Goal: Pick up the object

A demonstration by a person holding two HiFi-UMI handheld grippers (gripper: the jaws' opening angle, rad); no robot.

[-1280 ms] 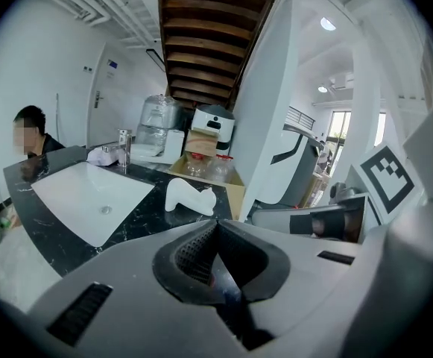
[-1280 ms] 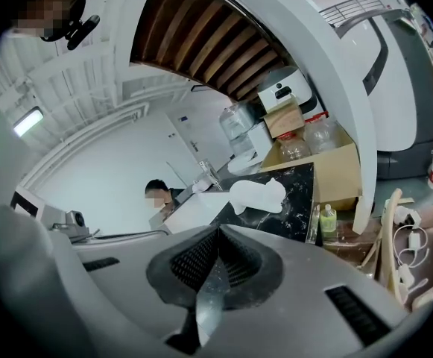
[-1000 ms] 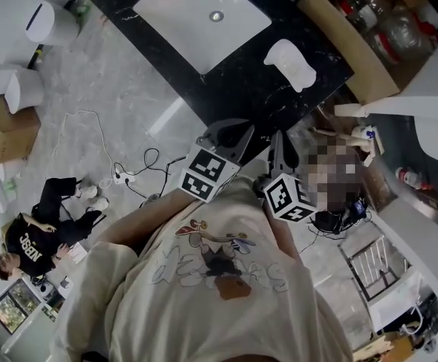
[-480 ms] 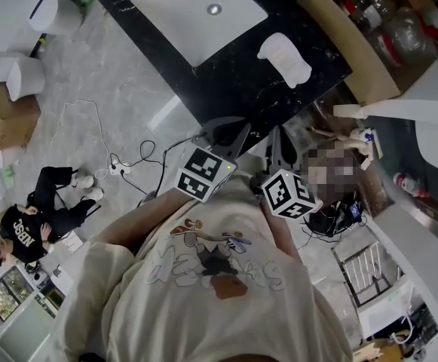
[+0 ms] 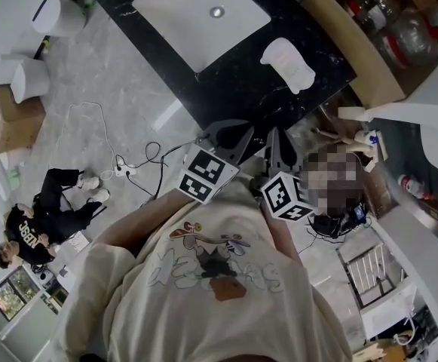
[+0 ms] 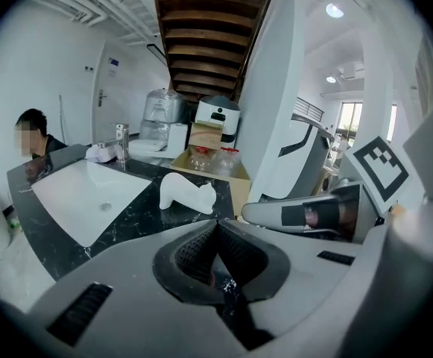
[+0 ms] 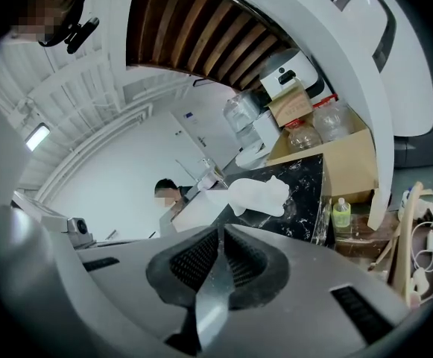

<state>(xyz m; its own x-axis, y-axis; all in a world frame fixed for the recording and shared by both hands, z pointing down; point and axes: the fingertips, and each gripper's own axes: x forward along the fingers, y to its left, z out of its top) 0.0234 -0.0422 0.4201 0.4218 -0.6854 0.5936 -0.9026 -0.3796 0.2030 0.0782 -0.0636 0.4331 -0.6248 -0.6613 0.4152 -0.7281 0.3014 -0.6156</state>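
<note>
Below, black marbled counter, white basin, white figurine; pale marble floor.

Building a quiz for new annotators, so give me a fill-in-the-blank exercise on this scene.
1. The white figurine lies on a ___ marble counter.
2. In the head view, a white ___ is set into the counter left of the figurine.
3. The jaws of the left gripper and the right gripper are ___, with nothing between them.

Missing words: black; sink; shut.

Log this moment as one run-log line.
phase: before reach | left tool: shut, empty | right tool: shut, empty | white figurine: on black counter, untouched
</note>
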